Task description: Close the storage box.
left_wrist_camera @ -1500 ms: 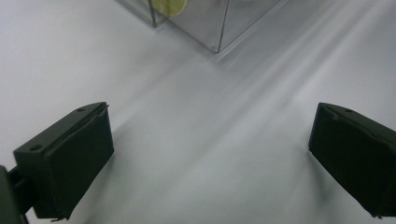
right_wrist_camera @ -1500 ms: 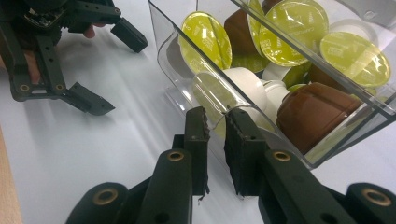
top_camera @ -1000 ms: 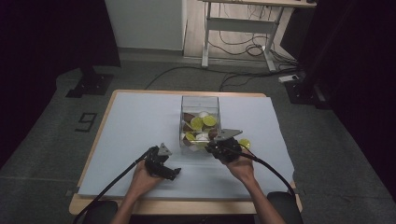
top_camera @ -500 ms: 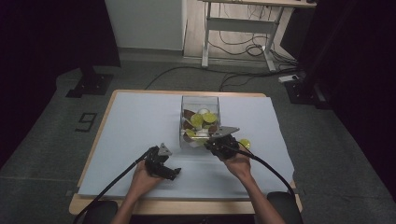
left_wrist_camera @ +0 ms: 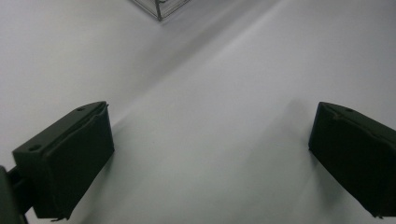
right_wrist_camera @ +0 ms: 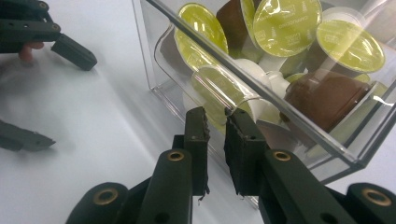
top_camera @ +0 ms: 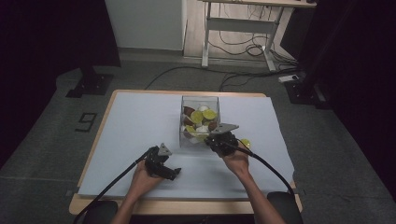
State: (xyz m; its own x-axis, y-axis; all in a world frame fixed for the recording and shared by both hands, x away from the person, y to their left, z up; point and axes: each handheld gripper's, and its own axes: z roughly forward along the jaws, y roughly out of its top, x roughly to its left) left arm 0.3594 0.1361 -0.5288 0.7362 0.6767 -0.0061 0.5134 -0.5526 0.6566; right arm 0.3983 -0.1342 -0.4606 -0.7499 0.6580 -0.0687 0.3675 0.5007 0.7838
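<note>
A clear plastic box (top_camera: 200,100) stands mid-table, heaped with coffee capsules (right_wrist_camera: 285,23): lime-green lids, brown and white cups. My right gripper (top_camera: 214,140) rests at the box's near right corner. Seen from the right gripper view, its tips (right_wrist_camera: 215,114) lie against the curved cut-out of the front wall (right_wrist_camera: 163,79), only a narrow slit apart; I cannot tell whether the clear edge is pinched. My left gripper (top_camera: 173,171) lies low on the white sheet, near left of the box. Its jaws (left_wrist_camera: 212,109) are wide apart, nothing between them.
One lime-green capsule (top_camera: 245,142) lies on the sheet just right of my right gripper. A white sheet (top_camera: 140,121) covers the wooden table (top_camera: 93,205). The left gripper's black jaws (right_wrist_camera: 70,49) appear at the top left of the right gripper view.
</note>
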